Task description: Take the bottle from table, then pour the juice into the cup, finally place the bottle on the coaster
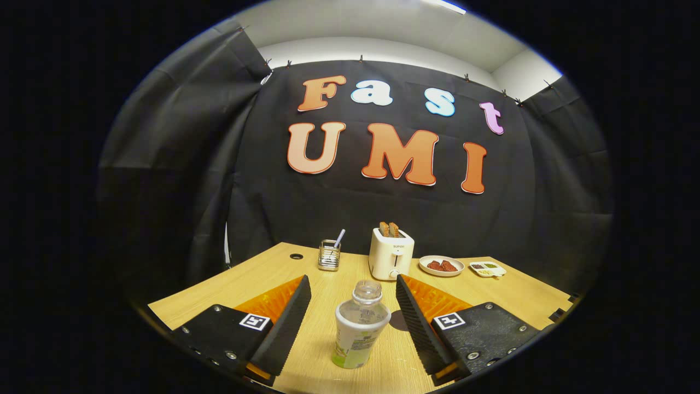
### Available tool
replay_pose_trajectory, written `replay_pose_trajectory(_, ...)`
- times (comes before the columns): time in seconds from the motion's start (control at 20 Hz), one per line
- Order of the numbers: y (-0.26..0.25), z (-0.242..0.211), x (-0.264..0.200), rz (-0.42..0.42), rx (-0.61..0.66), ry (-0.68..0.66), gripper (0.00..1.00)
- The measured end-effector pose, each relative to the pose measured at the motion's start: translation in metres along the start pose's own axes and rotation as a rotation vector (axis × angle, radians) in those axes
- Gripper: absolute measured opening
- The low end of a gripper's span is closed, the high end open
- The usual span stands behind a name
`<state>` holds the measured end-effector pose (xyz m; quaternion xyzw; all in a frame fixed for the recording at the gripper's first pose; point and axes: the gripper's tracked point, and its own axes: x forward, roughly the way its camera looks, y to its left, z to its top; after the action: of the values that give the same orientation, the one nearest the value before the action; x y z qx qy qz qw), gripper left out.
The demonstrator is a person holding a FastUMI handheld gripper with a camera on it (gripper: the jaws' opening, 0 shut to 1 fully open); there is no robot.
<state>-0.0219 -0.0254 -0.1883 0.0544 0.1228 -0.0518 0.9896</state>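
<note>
Pale wood makes up the table (339, 290) we are working over, with a dark round hole (296, 256) near its far corner and black cloth hung as the booth's wall behind it, a strip of white ceiling above. Along the back edge we see a small wire holder (329, 255) with a utensil handle sticking out, a white toaster (390, 254) with two slices of bread standing in its slots, a round plate (441, 266) of something reddish, and a little white divided dish (488, 268) just beside the plate.

We cannot make out what the dish's compartments hold, and the food on the plate is too small to name. Print on the bottle's label is unreadable. No cup or coaster can be picked out from where we look.

Our gripper (353, 303) has its two black ridged fingers (284, 328) spread wide. Between them stands the bottle (360, 327), upright, capless at its clear neck, with a little green juice at its base. Neither finger touches it; there is bare table on both sides.
</note>
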Motion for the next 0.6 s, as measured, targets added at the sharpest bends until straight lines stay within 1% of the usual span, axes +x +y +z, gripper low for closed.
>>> replay_pose_trajectory(0.1,-0.001,-0.009,0.003,-0.02,0.001,0.008,0.93)
replay_pose_trajectory(0.25,-0.003,-0.031,0.007,-0.047,0.036,0.037,0.93)
replay_pose_trajectory(0.6,-0.003,-0.096,0.02,-0.031,0.119,0.161,0.93)
